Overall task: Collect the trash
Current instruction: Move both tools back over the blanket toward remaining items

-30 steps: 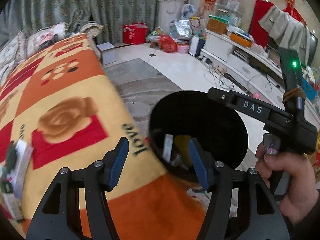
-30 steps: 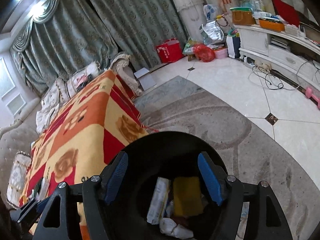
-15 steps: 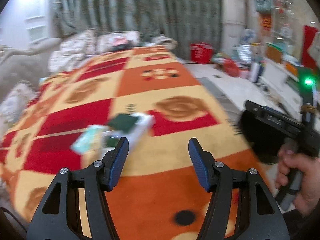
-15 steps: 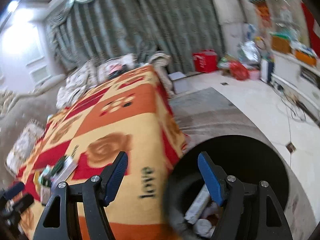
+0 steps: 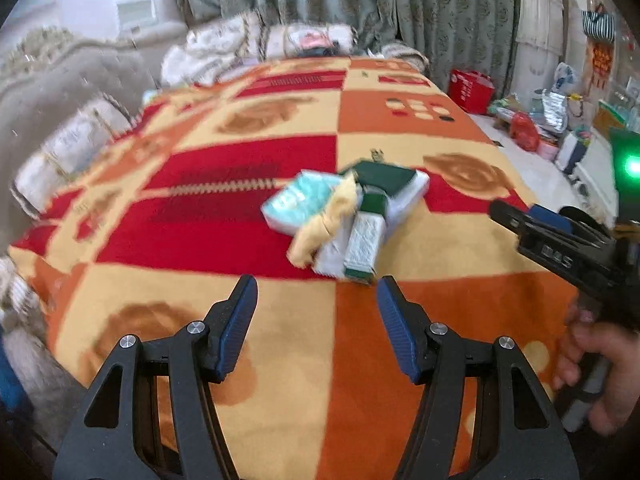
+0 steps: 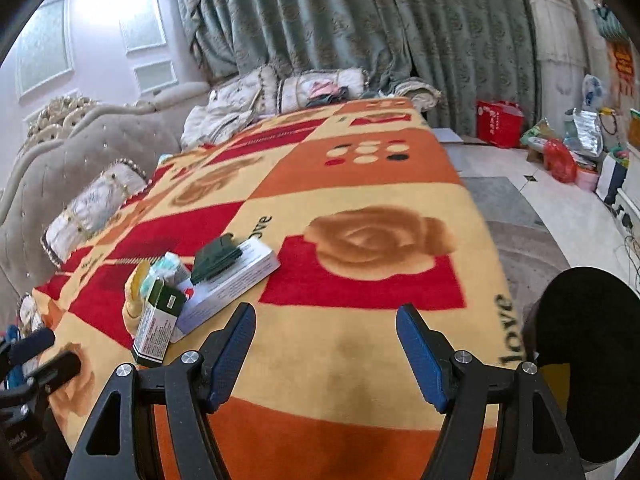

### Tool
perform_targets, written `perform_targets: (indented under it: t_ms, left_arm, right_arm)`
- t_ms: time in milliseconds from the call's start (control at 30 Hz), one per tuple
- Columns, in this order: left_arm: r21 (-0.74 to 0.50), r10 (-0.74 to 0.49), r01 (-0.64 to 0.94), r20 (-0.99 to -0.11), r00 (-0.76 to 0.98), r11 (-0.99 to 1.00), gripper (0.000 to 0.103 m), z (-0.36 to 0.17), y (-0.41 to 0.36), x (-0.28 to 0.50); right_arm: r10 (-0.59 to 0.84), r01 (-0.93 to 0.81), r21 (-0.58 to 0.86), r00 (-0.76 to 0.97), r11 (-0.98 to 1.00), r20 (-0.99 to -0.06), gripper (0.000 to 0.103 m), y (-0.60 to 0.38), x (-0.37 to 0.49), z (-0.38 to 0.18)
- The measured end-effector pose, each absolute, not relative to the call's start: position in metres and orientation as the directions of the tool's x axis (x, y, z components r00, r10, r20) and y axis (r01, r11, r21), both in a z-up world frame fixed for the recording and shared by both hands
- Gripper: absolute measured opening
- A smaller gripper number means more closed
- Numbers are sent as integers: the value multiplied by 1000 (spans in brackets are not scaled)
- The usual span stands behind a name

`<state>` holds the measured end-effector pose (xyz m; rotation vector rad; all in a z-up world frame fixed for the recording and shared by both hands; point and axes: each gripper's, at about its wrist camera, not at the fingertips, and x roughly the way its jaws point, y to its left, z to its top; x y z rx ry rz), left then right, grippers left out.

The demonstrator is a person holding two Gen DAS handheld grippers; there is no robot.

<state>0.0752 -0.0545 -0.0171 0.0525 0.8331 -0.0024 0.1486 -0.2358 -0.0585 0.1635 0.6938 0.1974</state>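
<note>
A small heap of trash [image 5: 348, 216] is seen lying on the orange, red and yellow blanket [image 5: 240, 168] that covers the worktop. All places below are given relative to this heap.

At the top of the heap a dark green sponge [image 6: 216, 255] is laid on a flat white box [image 6: 232, 280]. Touching the box on the side toward the sofa, a pale teal tissue pack [image 5: 298, 204] is found. A crumpled yellow cloth [image 5: 324, 224] is draped across the middle of the heap, and a green-and-white carton [image 6: 157, 324] is set at its near edge, tilted against the white box.

The left gripper [image 5: 316, 312] is held just short of the heap, its blue-padded jaws spread apart with nothing between them; only blanket is seen in the gap. The right gripper [image 6: 326, 350] is held to the side of the heap, over bare blanket near the word "love", its jaws likewise spread and empty. In the left wrist view the right gripper's handle is seen gripped by a hand [image 5: 596, 372], to the right of the heap.

A black bin [image 6: 588, 360] is stood well apart from the heap, beyond the blanket's edge on the right, with something yellow visible inside it. A beige tufted sofa [image 6: 80, 160] with cushions is placed behind the heap on the left, and green curtains [image 6: 360, 32] are hung far behind it.
</note>
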Motion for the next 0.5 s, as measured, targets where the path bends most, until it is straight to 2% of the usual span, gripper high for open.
perform_targets:
  t_ms: [133, 300, 500]
  left_arm:
    - [-35, -80, 82, -772, 631, 996, 61, -24, -65, 74]
    - [-150, -234, 187, -769, 595, 971, 61, -24, -90, 69]
    - [-143, -264, 244, -763, 590, 959, 61, -22, -112, 60]
  right_arm:
    - [232, -115, 220, 735, 969, -637, 70, -234, 155, -64]
    - [237, -83, 262, 735, 961, -636, 70, -245, 154, -66]
    - [244, -54, 302, 729, 952, -639, 70, -253, 154, -69]
